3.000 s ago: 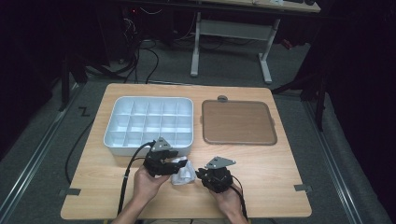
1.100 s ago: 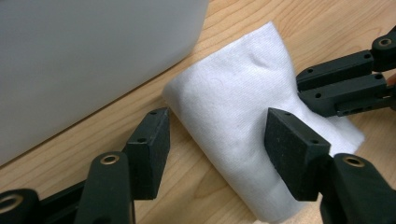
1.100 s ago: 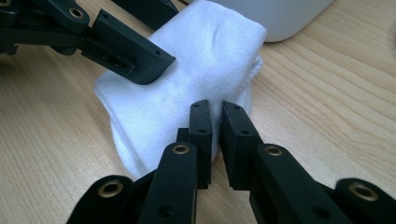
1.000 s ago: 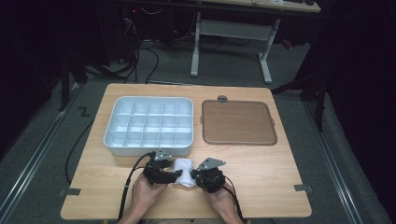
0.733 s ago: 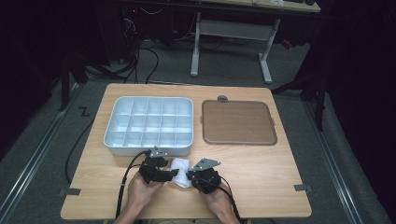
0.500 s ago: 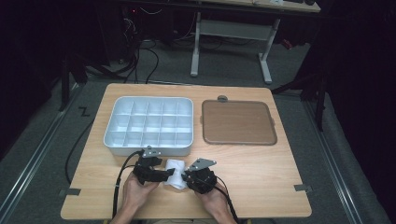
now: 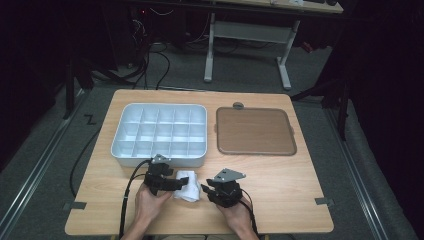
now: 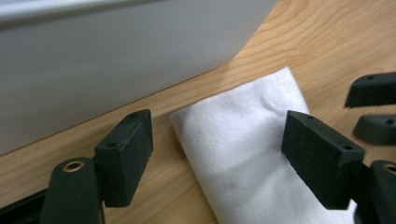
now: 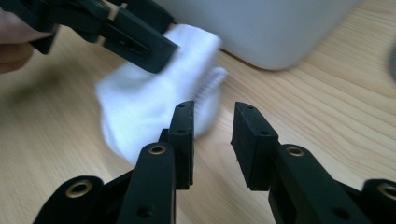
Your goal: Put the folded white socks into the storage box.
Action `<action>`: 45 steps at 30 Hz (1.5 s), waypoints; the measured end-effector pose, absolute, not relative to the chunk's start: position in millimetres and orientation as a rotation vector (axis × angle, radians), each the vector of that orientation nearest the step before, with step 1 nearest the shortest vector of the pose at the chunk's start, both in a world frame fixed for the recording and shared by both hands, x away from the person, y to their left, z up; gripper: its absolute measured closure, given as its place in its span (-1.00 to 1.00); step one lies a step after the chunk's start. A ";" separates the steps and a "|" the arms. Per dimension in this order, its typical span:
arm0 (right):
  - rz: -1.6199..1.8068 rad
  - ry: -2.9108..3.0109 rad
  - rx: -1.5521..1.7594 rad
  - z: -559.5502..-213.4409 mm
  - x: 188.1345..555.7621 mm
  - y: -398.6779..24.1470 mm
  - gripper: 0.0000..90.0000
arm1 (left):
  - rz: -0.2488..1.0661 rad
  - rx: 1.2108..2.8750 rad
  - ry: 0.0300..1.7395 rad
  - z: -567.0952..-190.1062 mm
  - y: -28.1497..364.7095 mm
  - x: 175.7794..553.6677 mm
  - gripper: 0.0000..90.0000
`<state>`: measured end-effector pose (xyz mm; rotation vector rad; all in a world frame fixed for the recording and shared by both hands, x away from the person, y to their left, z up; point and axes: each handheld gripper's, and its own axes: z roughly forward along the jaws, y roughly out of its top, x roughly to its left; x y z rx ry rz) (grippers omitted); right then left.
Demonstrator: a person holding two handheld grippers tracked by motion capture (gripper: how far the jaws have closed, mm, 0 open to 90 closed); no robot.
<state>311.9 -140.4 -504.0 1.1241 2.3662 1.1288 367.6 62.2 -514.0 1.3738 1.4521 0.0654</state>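
Observation:
A white folded cloth (image 7: 188, 186) lies flat on the wooden table (image 7: 300, 175), just in front of the white compartment tray (image 7: 160, 131). My left gripper (image 7: 176, 183) is at the cloth's left end. In the left gripper view its jaws have just been opening and stand wide on either side of the cloth (image 8: 243, 154), with the pads off it. My right gripper (image 7: 206, 190) sits just right of the cloth. Its jaws (image 9: 212, 135) have just been opening to a narrow gap with nothing between them, and the cloth (image 9: 144, 100) lies beyond its left jaw.
The tray's near wall (image 8: 116, 60) rises close behind the cloth. A brown flat mat (image 7: 255, 131) lies to the right of the tray. Bare wood stretches to the right of my right hand. Floor cables and a desk frame lie beyond the table's far edge.
Both grippers have let go of the cloth, which now rests on the table. The right gripper has drawn a little to the right, away from it.

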 end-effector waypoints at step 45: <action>0.873 2.041 1.457 -531.4 316.3 -292.2 -0.03 | -0.025 1.427 1.522 -520.3 51.5 378.3 0.11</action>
